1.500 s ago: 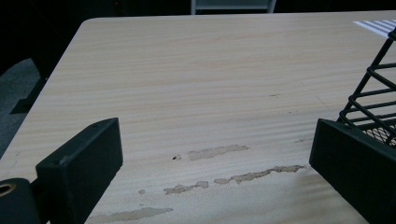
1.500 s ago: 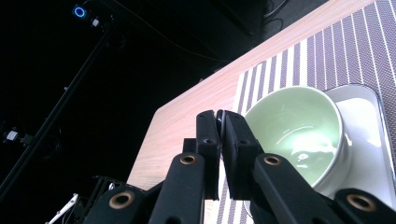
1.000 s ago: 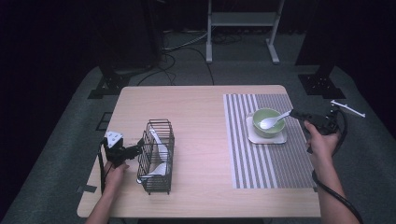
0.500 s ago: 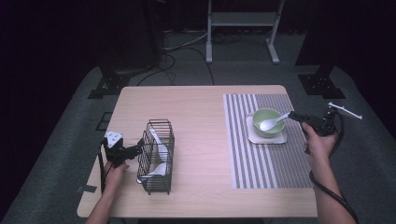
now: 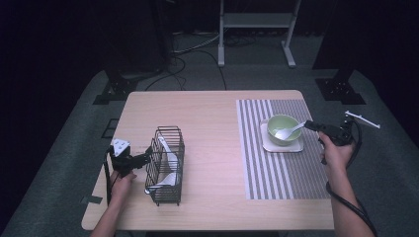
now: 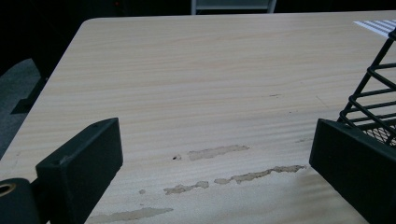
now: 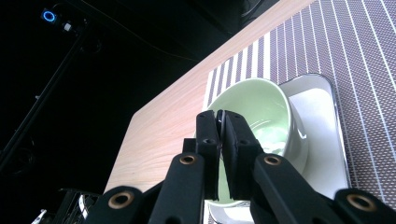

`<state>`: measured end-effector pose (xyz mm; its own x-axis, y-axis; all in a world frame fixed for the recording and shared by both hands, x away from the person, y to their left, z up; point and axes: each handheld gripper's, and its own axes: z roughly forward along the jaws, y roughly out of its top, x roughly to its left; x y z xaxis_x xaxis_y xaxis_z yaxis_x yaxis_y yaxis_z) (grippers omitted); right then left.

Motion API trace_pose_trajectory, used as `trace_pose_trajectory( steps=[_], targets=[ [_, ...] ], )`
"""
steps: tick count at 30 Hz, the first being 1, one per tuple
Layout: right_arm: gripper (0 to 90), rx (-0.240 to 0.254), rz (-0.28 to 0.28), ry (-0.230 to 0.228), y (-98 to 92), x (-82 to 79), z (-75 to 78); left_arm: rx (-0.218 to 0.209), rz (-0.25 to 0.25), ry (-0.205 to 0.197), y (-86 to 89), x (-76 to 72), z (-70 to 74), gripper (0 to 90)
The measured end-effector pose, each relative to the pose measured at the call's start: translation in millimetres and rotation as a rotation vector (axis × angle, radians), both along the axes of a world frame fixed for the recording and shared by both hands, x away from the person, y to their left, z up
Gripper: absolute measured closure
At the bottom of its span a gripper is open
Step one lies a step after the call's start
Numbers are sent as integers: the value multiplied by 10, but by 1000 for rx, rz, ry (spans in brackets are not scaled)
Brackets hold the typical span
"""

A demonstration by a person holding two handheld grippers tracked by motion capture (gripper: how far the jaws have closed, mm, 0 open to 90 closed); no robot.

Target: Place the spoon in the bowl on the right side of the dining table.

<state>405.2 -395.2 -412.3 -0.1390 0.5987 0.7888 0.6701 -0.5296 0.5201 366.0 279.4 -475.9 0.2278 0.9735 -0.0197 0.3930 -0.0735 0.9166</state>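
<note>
Over at the right side of the table, the right gripper (image 5: 312, 125) is clamped on the white spoon (image 5: 288, 131) handle, scoop end resting in the green bowl (image 5: 282, 128).

Best bet, I'd say: lower it gently so the bowl doesn't slide on its white tray (image 5: 282, 145), and only then let go. Left gripper (image 5: 148, 156) sits open, touching the wire basket (image 5: 165, 165). Right gripper view shows the jaws pinched tight up close; high view shows more spoons in the basket.
</note>
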Motion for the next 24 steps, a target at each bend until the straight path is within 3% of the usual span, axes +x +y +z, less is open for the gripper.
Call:
trace_pose_trajectory(
  steps=[24],
  targets=[
    [846, 5, -13, 38, -71, 49, -165, -4, 1, 1, 4, 1, 0, 16]
  ],
)
